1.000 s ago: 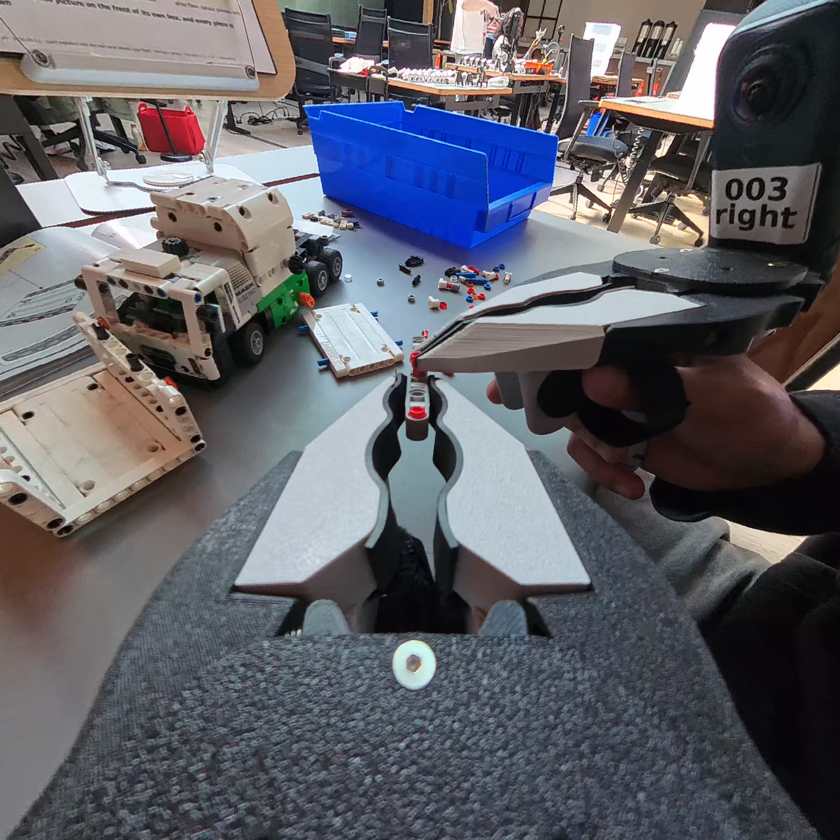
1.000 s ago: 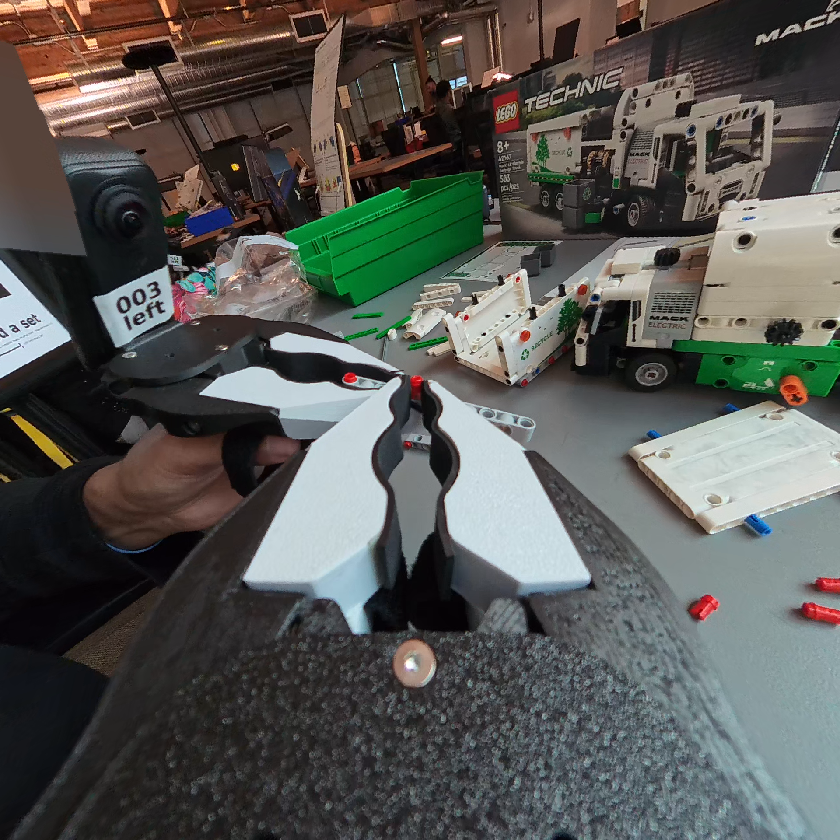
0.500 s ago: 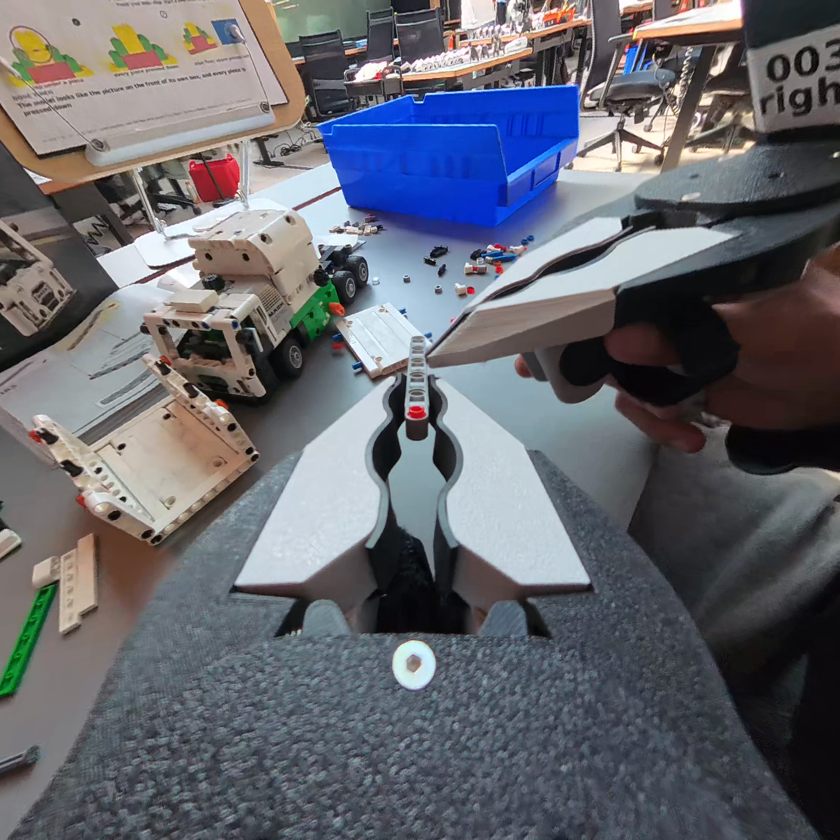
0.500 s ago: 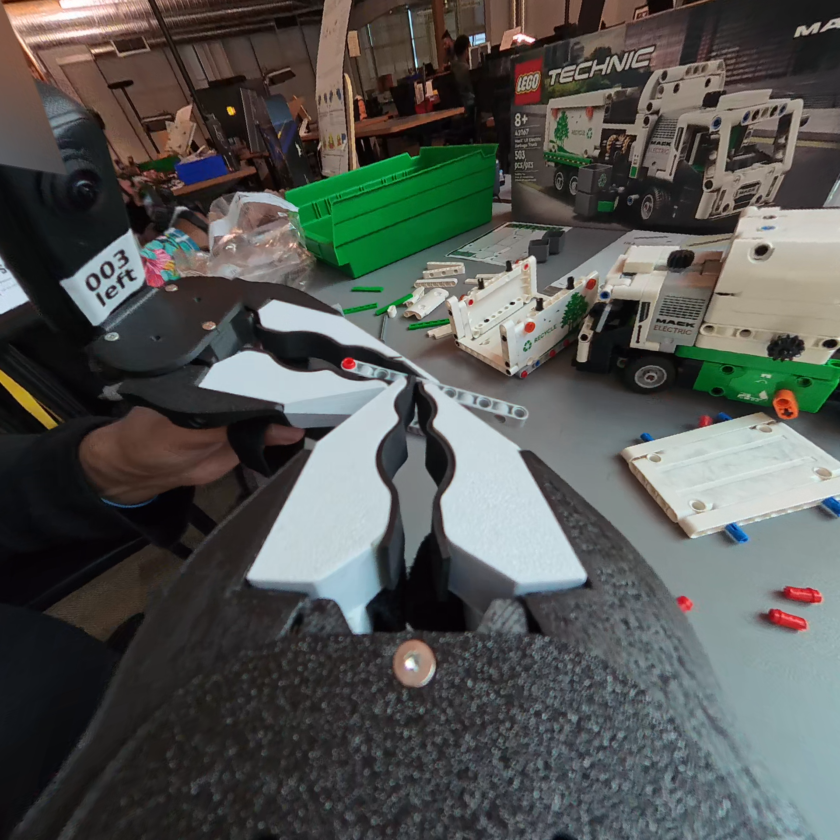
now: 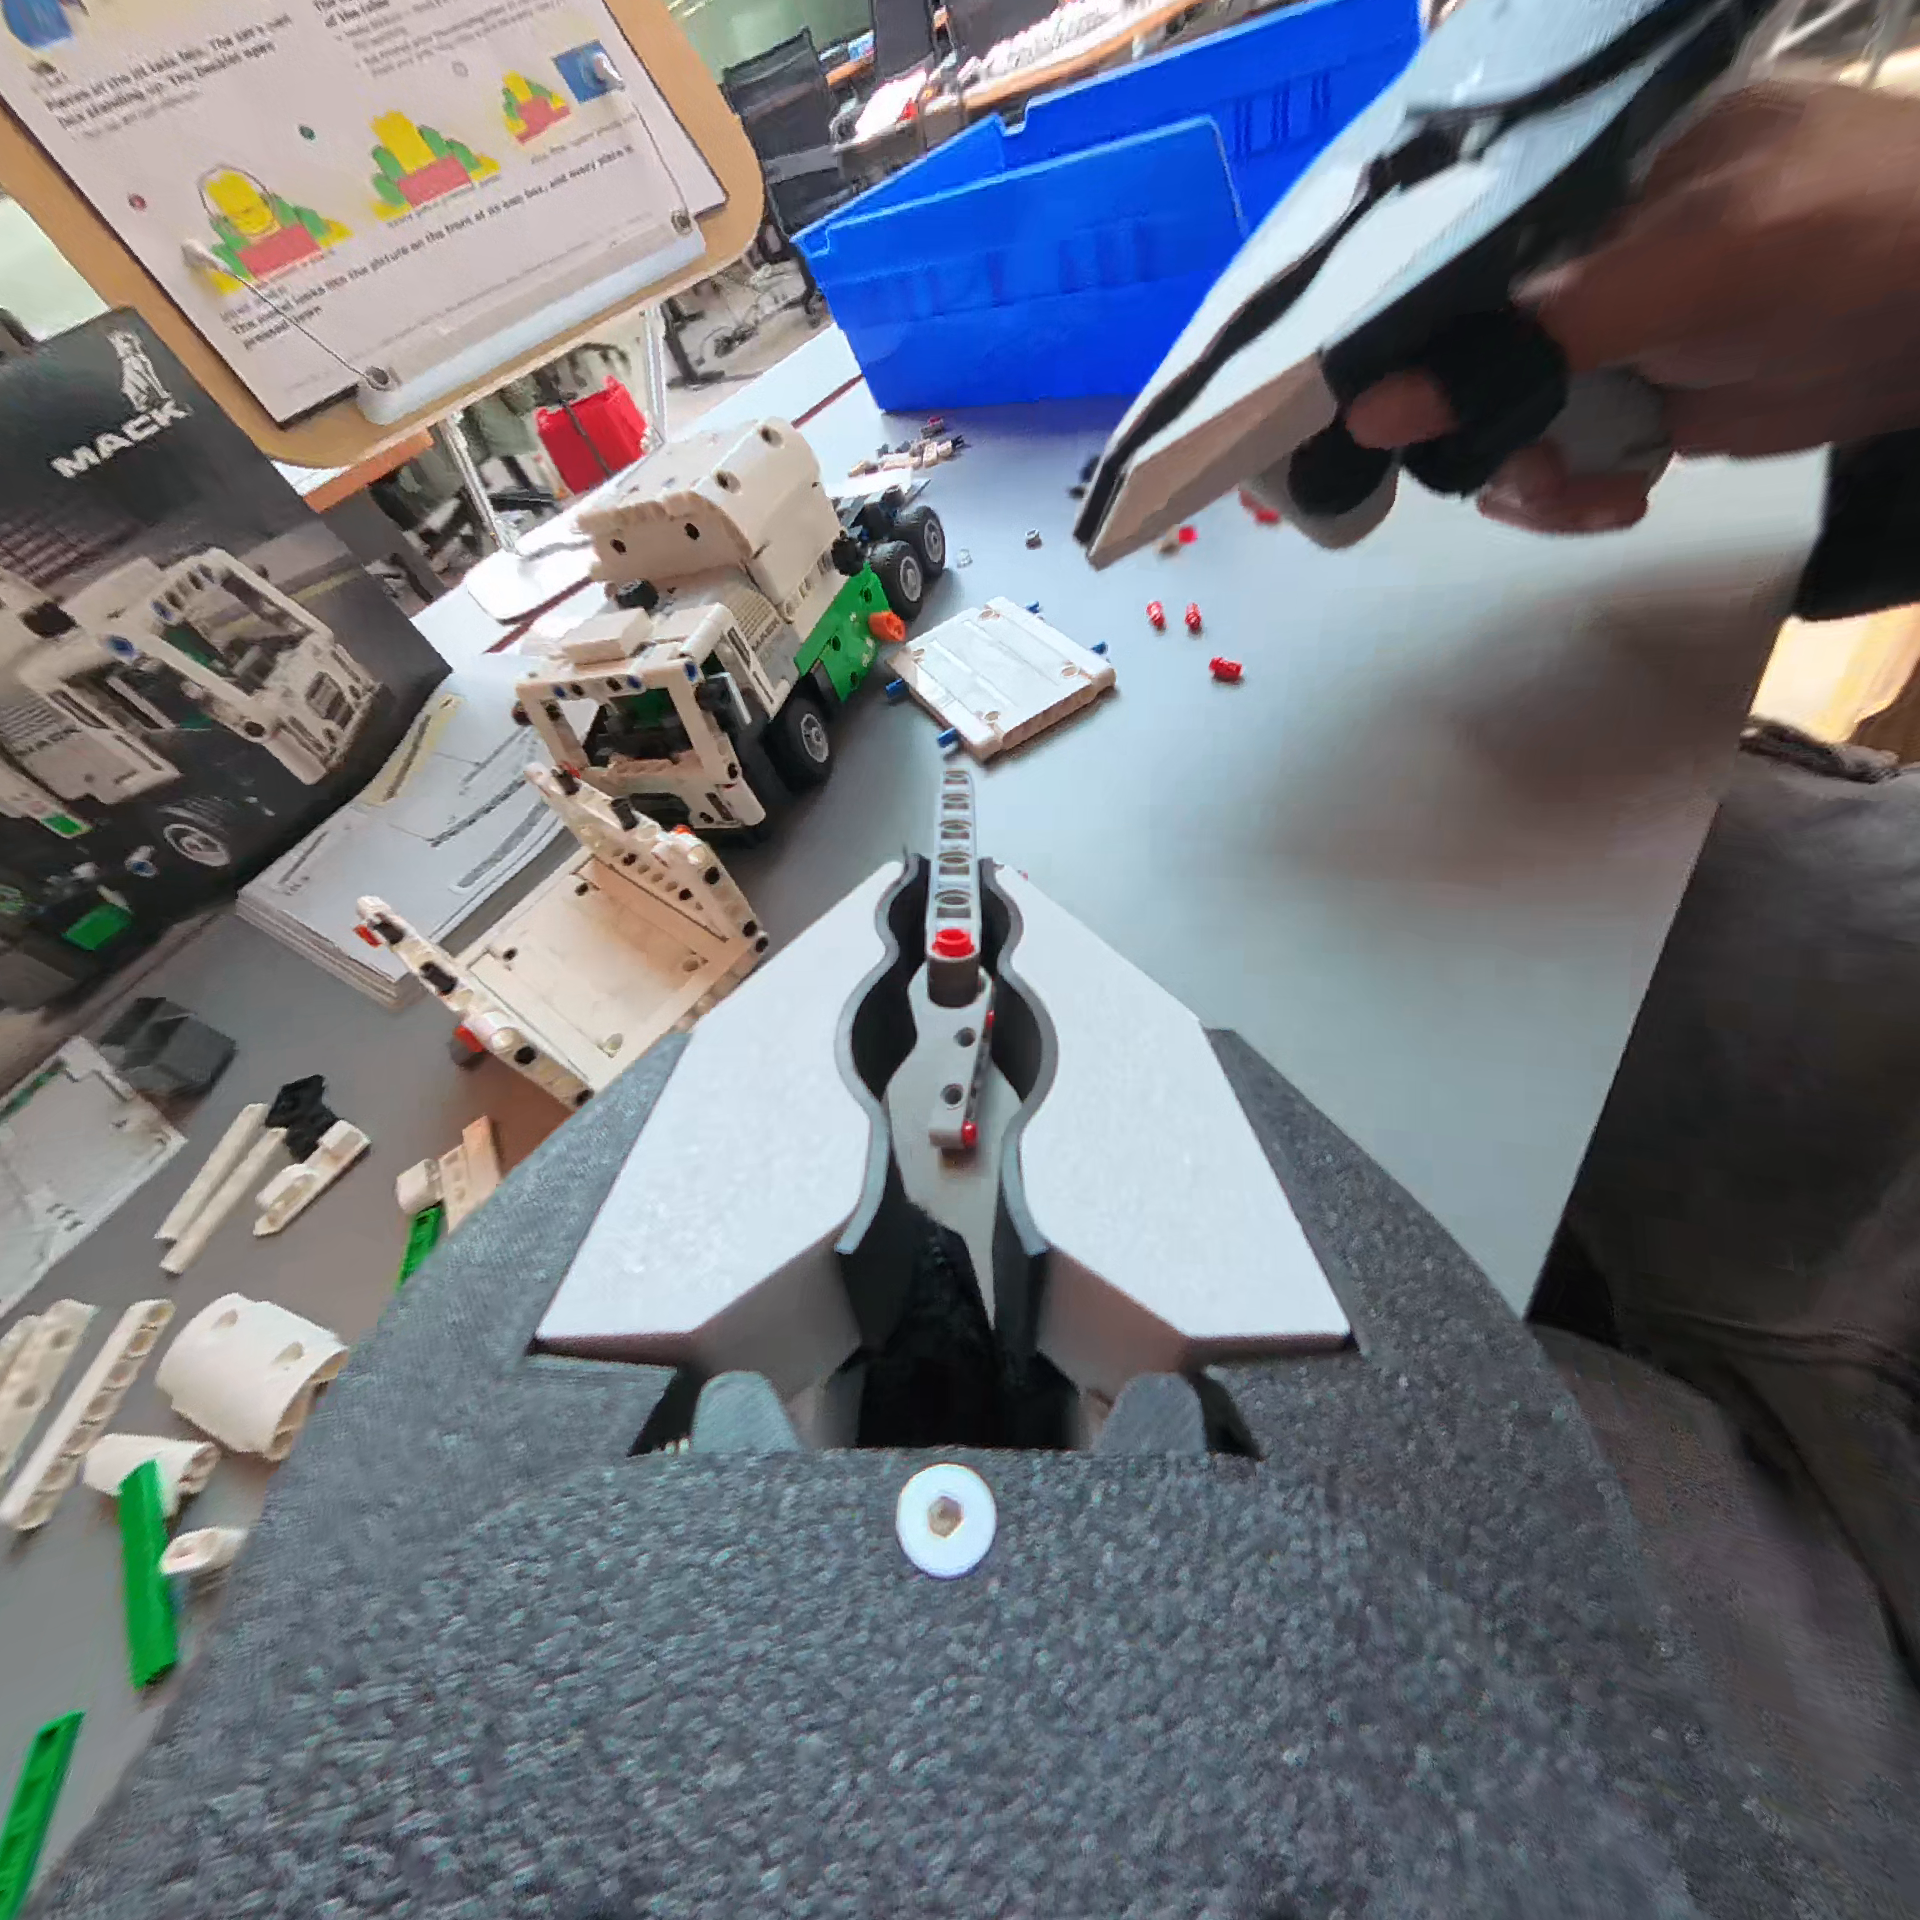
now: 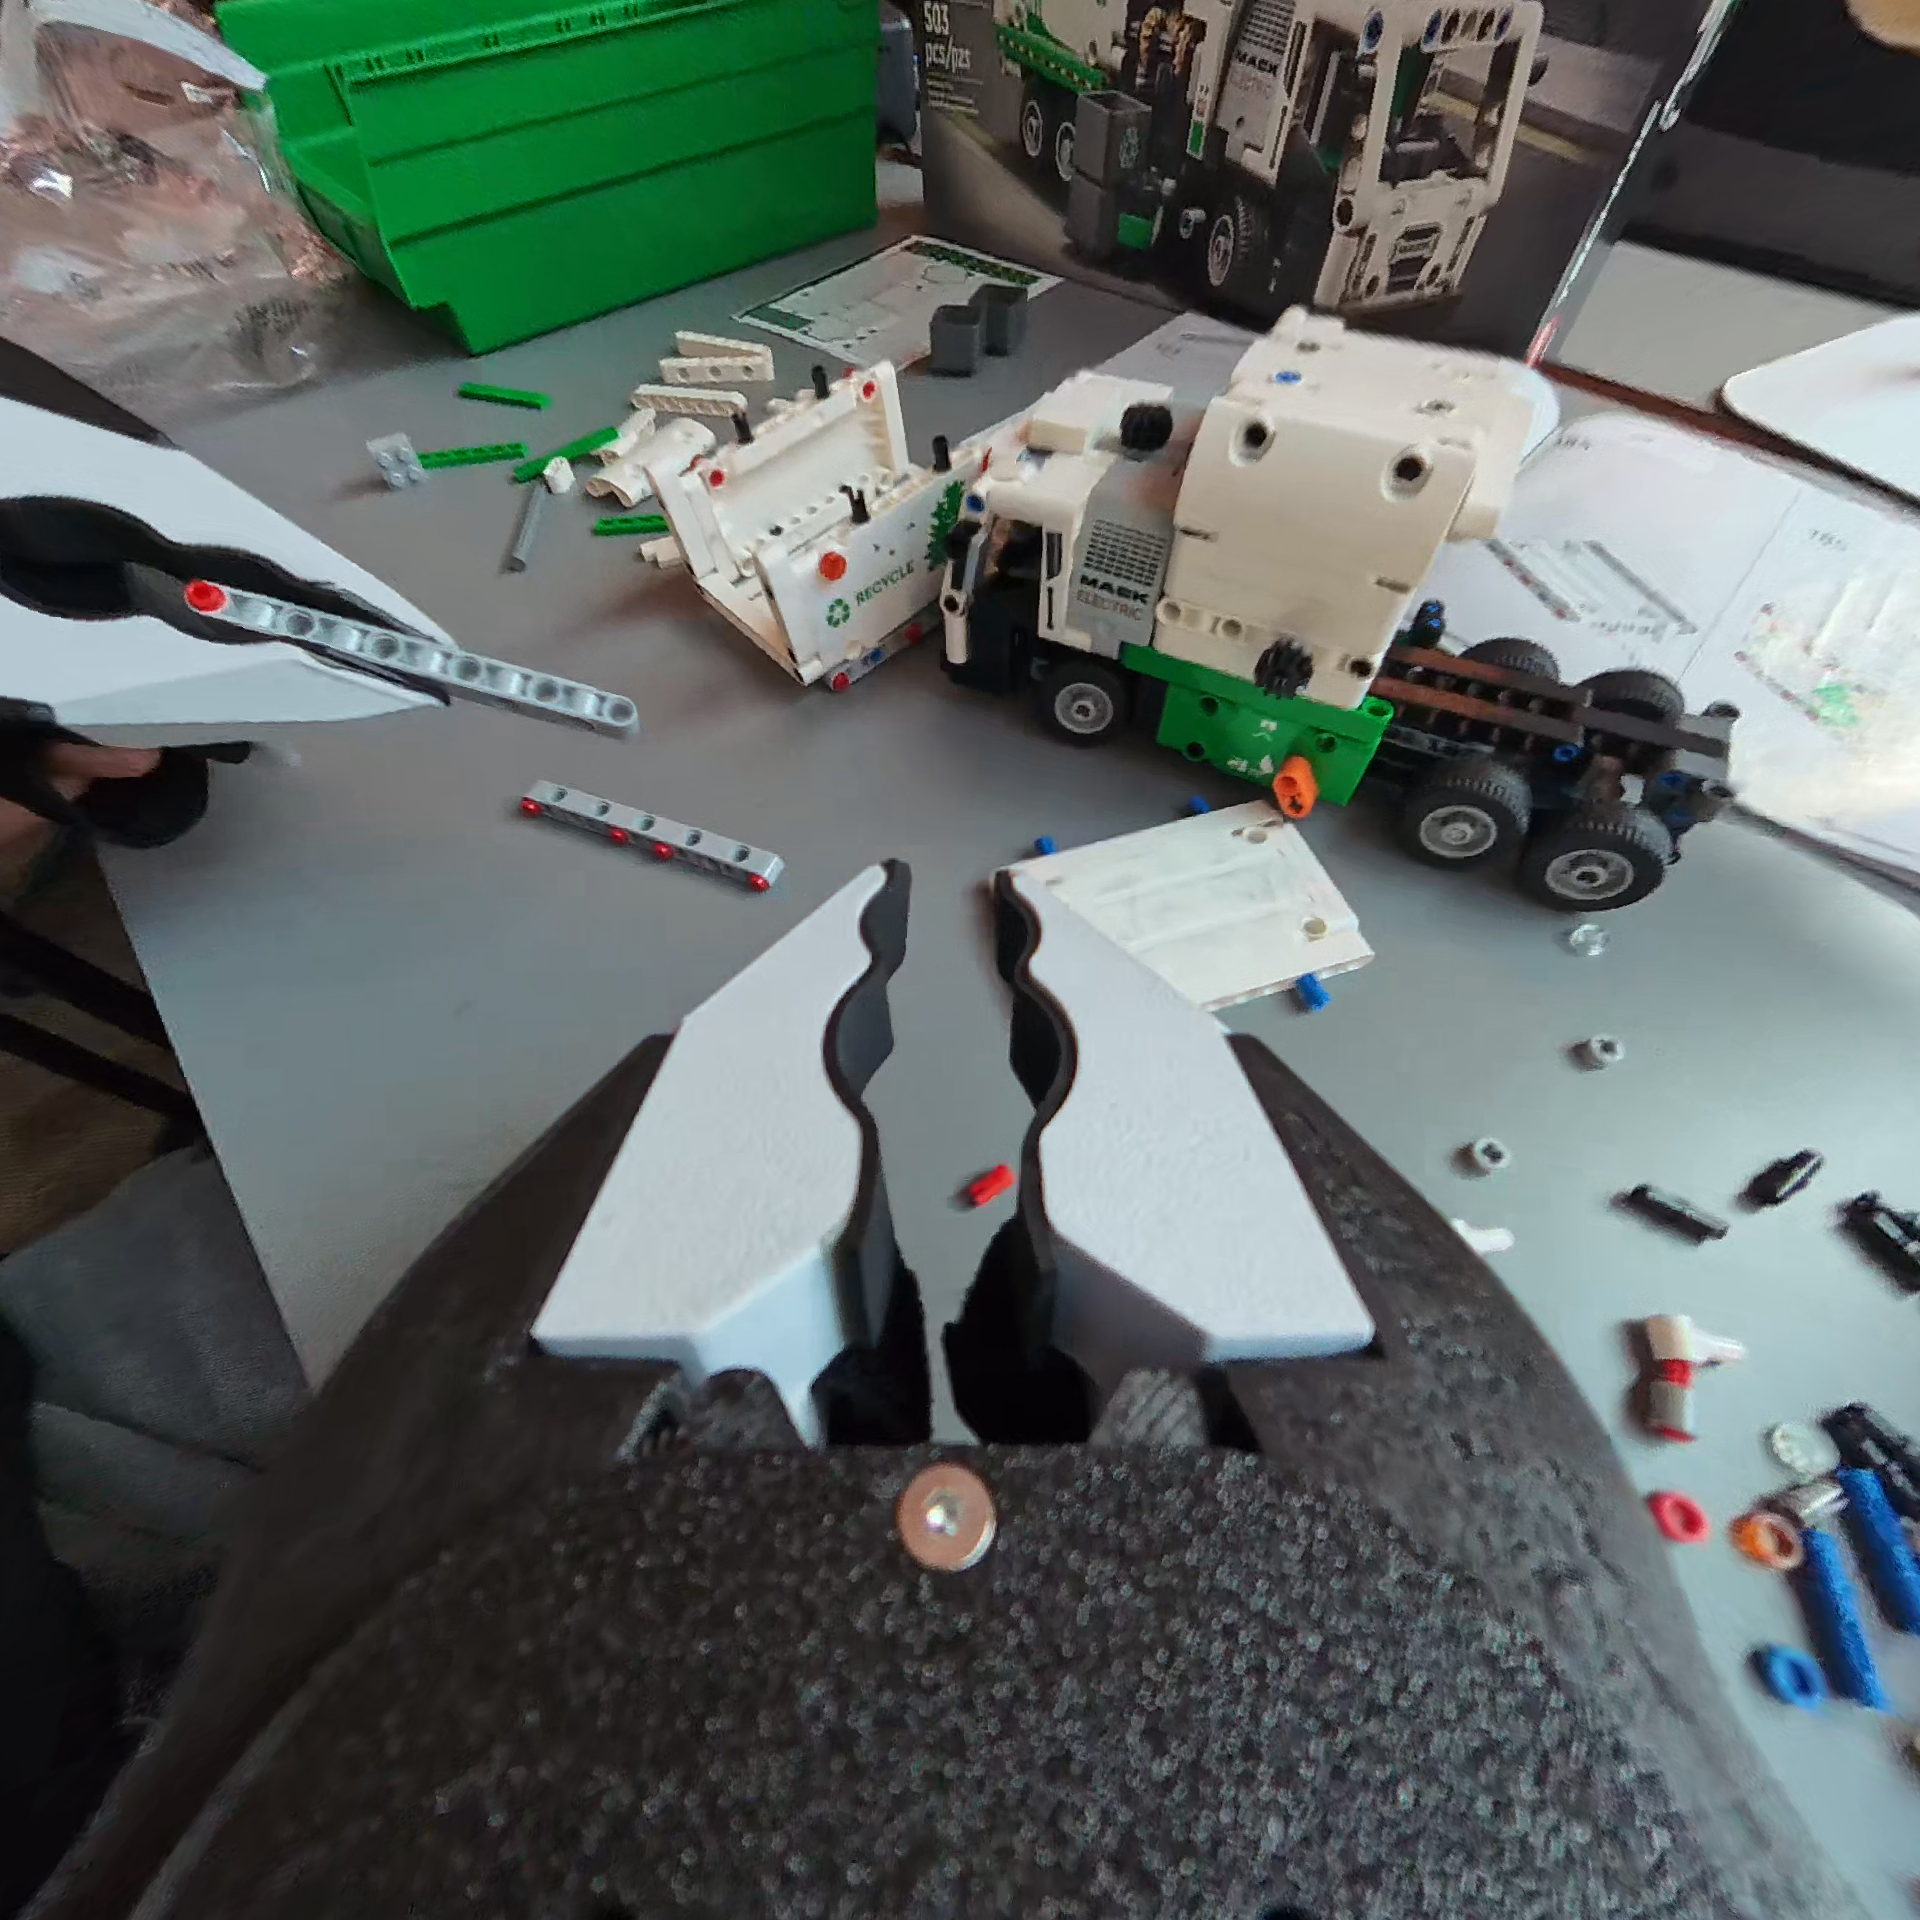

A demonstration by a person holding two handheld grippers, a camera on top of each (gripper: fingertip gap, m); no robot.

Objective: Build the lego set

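The left gripper (image 5: 948, 883) is clamped on a long grey beam (image 5: 954, 831) — a slim strip with a row of round holes and a red pin (image 5: 947, 943) plugged in near the held end. The beam sticks out forward past the fingertips, above the grey table (image 5: 1351, 831); a second, shorter grey piece hangs between the fingers behind the pin.

The right gripper (image 6: 948, 883) stands narrowly parted and holds nothing. A loose red pin (image 6: 988, 1184) lies on the table in the gap between its fingers, and a white ribbed panel (image 6: 1195, 914) lies just past its right fingertip. Ahead and to the left of its tips rests another grey beam (image 6: 649, 834), studded with red pins along one edge.

Beyond both tools sits the part-built truck (image 6: 1226, 582) — white cab and body, green lower block, black wheels, bare dark chassis at the rear. A white hopper section (image 6: 821, 520) with a green recycling mark leans beside its front.
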